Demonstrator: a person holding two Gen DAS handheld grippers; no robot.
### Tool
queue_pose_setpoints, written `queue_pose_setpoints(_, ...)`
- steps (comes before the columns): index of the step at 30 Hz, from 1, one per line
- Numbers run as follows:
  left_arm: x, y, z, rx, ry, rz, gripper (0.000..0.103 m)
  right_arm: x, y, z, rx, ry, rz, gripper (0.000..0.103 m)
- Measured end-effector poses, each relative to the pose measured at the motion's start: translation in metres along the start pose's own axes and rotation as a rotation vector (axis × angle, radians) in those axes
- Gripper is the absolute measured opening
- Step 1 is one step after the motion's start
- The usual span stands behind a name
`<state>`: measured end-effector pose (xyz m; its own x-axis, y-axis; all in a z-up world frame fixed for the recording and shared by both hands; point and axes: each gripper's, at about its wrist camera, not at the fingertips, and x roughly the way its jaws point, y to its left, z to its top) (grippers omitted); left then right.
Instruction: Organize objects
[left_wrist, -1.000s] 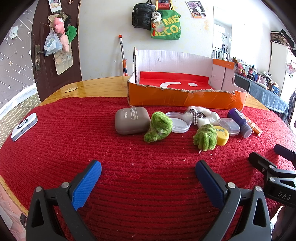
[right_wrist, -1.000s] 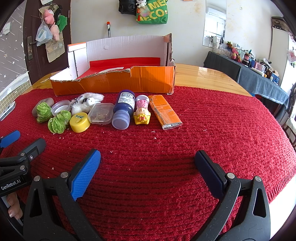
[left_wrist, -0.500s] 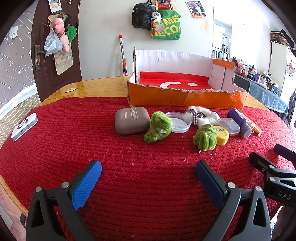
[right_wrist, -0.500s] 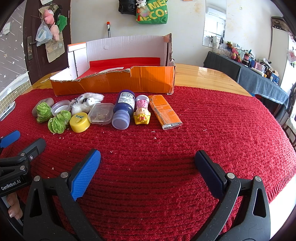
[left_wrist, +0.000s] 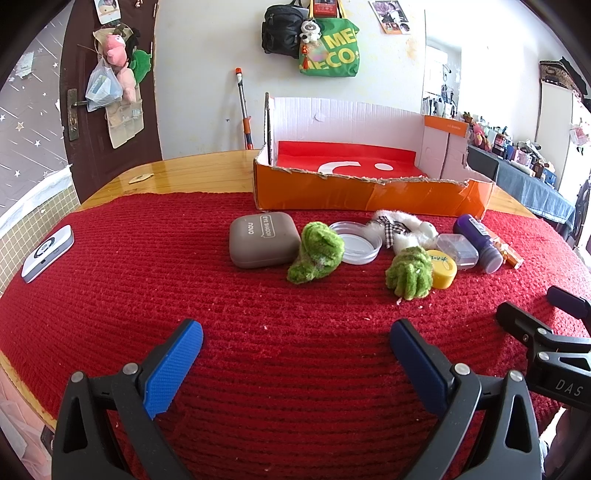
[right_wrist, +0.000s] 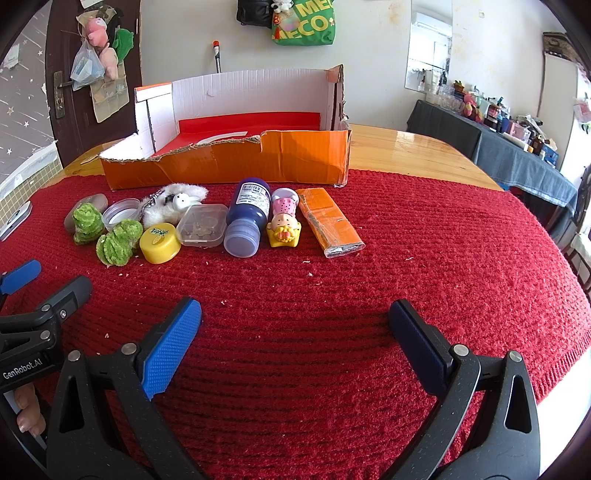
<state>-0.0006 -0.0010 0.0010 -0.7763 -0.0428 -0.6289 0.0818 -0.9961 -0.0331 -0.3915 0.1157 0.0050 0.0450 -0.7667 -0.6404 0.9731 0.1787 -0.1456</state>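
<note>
Nothing gripped yet: left gripper (left_wrist: 295, 347) and right gripper (right_wrist: 295, 332) low in frame, jaws spread wide, empty. Row of small items across mid-frame: grey case (left_wrist: 263, 239), yellow tub (right_wrist: 159, 243), blue bottle (right_wrist: 246, 216), orange packet (right_wrist: 328, 221). Orange box (right_wrist: 229, 160) just behind, nothing loose visible inside. Probably pre-pick; next, reaching forward onto one item.
</note>
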Motion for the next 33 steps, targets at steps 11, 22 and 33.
queue_pose_setpoints(11,-0.008,0.022,0.028,-0.043,0.009,-0.003,0.103,-0.008,-0.01,0.021,-0.056,-0.03,0.07,0.103)
queue_pose_setpoints(22,0.005,0.043,0.067,-0.033,0.059,-0.015,0.103,0.003,-0.029,0.067,-0.074,-0.022,0.09,0.103)
queue_pose_setpoints(33,0.046,0.063,0.087,-0.104,0.207,0.002,0.103,0.039,-0.047,0.088,-0.142,0.116,0.112,0.103)
